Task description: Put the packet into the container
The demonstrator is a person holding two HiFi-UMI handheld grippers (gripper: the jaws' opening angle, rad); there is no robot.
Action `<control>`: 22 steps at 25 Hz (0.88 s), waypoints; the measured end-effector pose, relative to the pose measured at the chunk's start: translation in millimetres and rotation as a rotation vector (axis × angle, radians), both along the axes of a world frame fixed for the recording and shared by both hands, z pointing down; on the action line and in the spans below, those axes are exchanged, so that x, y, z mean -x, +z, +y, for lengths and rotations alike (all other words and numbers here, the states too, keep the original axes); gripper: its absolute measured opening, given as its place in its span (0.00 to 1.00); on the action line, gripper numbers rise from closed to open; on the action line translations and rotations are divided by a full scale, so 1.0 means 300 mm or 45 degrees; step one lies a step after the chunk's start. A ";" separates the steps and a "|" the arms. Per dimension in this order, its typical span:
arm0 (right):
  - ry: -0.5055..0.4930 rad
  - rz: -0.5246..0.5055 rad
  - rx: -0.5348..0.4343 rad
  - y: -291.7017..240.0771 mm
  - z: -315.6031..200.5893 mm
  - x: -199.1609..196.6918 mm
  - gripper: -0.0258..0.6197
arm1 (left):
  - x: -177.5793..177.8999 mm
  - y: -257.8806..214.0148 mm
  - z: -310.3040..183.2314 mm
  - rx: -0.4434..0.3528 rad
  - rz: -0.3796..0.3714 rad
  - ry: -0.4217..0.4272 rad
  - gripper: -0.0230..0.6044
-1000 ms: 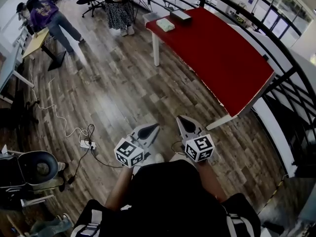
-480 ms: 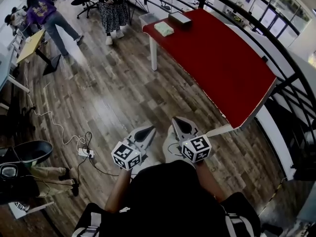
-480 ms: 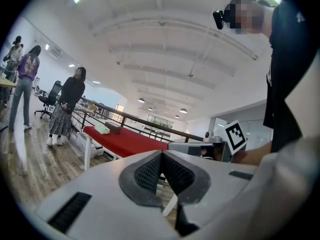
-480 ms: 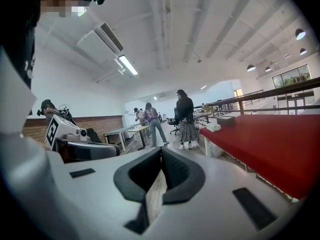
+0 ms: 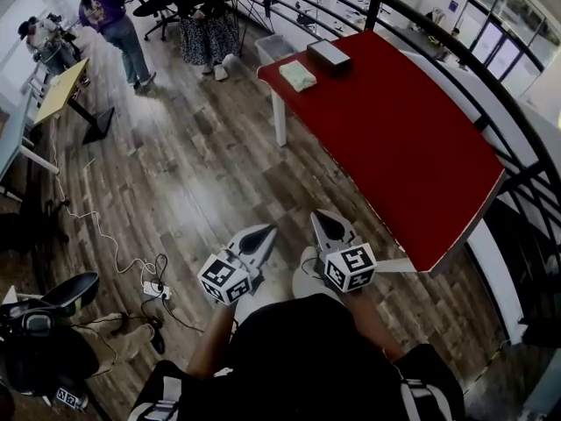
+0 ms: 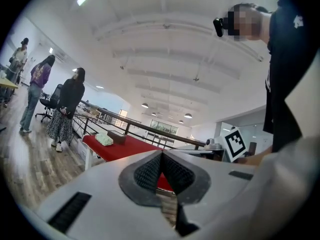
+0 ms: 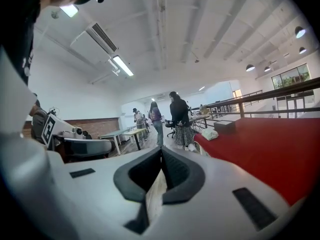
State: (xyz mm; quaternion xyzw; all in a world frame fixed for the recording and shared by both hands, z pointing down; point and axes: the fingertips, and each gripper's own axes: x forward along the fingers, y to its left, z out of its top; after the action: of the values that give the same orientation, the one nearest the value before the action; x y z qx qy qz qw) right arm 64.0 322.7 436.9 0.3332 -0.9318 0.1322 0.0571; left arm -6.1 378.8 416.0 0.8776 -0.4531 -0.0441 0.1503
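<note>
Left gripper [image 5: 263, 232] and right gripper [image 5: 323, 219], both clenched on nothing, hang well apart from the pale packet [image 5: 297, 74] lying near the dark container [image 5: 328, 53] at the far end of the red surface [image 5: 394, 139], so the step probably calls for walking closer first, then opening one gripper squarely over it

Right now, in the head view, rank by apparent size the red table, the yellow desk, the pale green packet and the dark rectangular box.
1. Red table
2. Yellow desk
3. Pale green packet and dark rectangular box: they look about alike, so unranked.

left gripper [image 5: 260, 237]: jaws closed, empty | right gripper [image 5: 325, 224]: jaws closed, empty
</note>
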 end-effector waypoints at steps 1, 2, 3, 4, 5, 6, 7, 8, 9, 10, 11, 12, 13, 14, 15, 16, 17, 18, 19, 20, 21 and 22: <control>0.008 -0.009 0.001 -0.008 -0.045 -0.004 0.07 | -0.004 -0.006 -0.042 0.003 -0.004 0.001 0.04; 0.012 -0.019 0.002 -0.016 -0.090 -0.007 0.07 | -0.011 -0.015 -0.084 0.004 -0.011 0.004 0.04; 0.013 -0.027 0.002 -0.023 -0.135 -0.010 0.07 | -0.019 -0.024 -0.124 0.001 -0.019 0.008 0.04; 0.009 -0.035 0.001 -0.030 -0.177 -0.011 0.07 | -0.027 -0.033 -0.161 0.000 -0.028 0.013 0.04; 0.002 -0.042 -0.002 -0.038 -0.216 -0.010 0.07 | -0.033 -0.040 -0.196 0.000 -0.037 0.015 0.04; -0.006 -0.049 -0.006 -0.047 -0.254 -0.009 0.07 | -0.037 -0.045 -0.231 0.004 -0.044 0.014 0.04; -0.013 -0.056 -0.011 -0.057 -0.289 -0.008 0.07 | -0.039 -0.048 -0.264 0.010 -0.049 0.012 0.04; -0.017 -0.063 -0.016 -0.066 -0.322 -0.011 0.07 | -0.043 -0.050 -0.296 0.015 -0.050 0.010 0.04; -0.019 -0.069 -0.019 -0.072 -0.353 -0.015 0.07 | -0.049 -0.051 -0.327 0.019 -0.051 0.010 0.04; -0.021 -0.075 -0.022 -0.076 -0.383 -0.020 0.07 | -0.056 -0.051 -0.360 0.020 -0.052 0.011 0.04; -0.025 -0.079 -0.023 -0.077 -0.413 -0.026 0.07 | -0.065 -0.049 -0.393 0.019 -0.056 0.015 0.04; -0.030 -0.080 -0.023 -0.072 -0.442 -0.033 0.07 | -0.076 -0.044 -0.428 0.020 -0.061 0.018 0.04; -0.032 -0.079 -0.020 -0.063 -0.469 -0.042 0.07 | -0.088 -0.037 -0.460 0.021 -0.064 0.021 0.04; -0.031 -0.078 -0.016 -0.052 -0.497 -0.053 0.07 | -0.100 -0.030 -0.491 0.023 -0.065 0.024 0.04; -0.027 -0.077 -0.011 -0.042 -0.523 -0.063 0.07 | -0.112 -0.024 -0.518 0.024 -0.065 0.026 0.04; -0.023 -0.077 -0.007 -0.036 -0.549 -0.073 0.07 | -0.122 -0.022 -0.543 0.023 -0.066 0.029 0.04; -0.019 -0.078 -0.005 -0.035 -0.574 -0.080 0.07 | -0.128 -0.022 -0.566 0.021 -0.072 0.030 0.04; -0.018 -0.077 -0.002 -0.035 -0.596 -0.085 0.07 | -0.127 -0.023 -0.586 0.020 -0.081 0.028 0.04; -0.018 -0.075 0.001 -0.036 -0.616 -0.088 0.07 | -0.120 -0.024 -0.606 0.021 -0.089 0.020 0.04; -0.018 -0.073 0.005 -0.036 -0.638 -0.089 0.07 | -0.108 -0.025 -0.628 0.025 -0.089 0.008 0.04; -0.020 -0.072 0.011 -0.033 -0.662 -0.087 0.07 | -0.091 -0.026 -0.652 0.031 -0.083 -0.008 0.04; -0.023 -0.071 0.017 -0.028 -0.685 -0.084 0.07 | -0.074 -0.024 -0.675 0.039 -0.074 -0.024 0.04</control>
State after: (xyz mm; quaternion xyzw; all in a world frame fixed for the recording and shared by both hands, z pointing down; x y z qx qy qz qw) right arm 89.3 117.2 428.4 0.3204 -0.9351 0.1472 0.0346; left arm 16.0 176.3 408.8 0.8717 -0.4662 -0.0131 0.1501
